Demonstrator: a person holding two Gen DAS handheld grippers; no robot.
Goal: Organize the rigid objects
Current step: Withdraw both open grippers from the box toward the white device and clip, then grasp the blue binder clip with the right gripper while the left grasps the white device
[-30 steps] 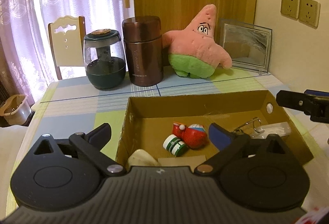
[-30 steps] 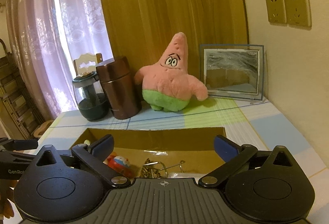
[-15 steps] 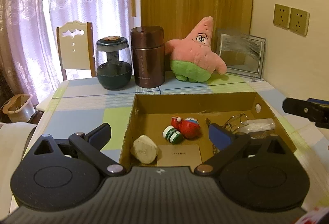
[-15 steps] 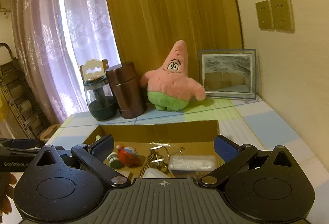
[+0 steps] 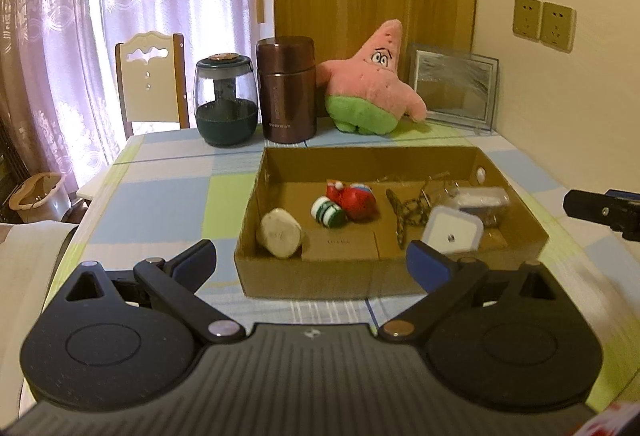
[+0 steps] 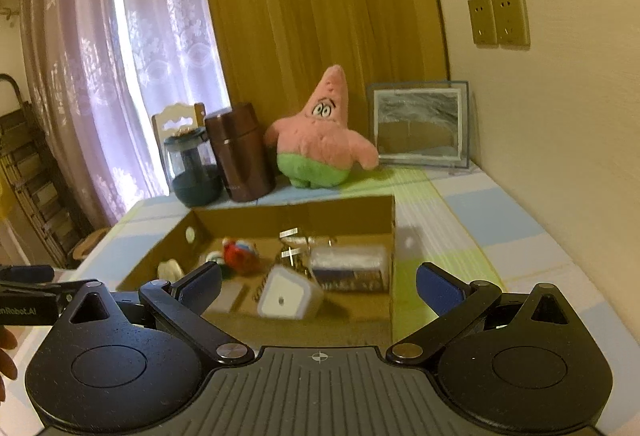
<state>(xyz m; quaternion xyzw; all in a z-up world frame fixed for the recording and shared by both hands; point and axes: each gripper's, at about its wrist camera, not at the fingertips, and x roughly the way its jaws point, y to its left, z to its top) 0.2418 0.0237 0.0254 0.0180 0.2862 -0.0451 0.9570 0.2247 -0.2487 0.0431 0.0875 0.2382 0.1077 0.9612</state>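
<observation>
Checked table (image 5: 160, 196), cardboard box (image 5: 320, 280), glass jar (image 5: 226, 100), brown flask (image 5: 286, 88), starfish plush (image 5: 372, 84), glass frame (image 5: 454, 86)

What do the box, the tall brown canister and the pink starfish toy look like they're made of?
Box: plain corrugated cardboard, matte brown, with folded walls. Canister: probably metal, given its glossy bronze sheen with highlights, though coated plastic is possible. Starfish toy: plush fabric with a fuzzy, soft-edged surface.

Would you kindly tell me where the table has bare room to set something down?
Bare tablecloth lies left of the cardboard box, before the glass jar, and right of the box toward the wall. The box's right half is crowded.
</observation>
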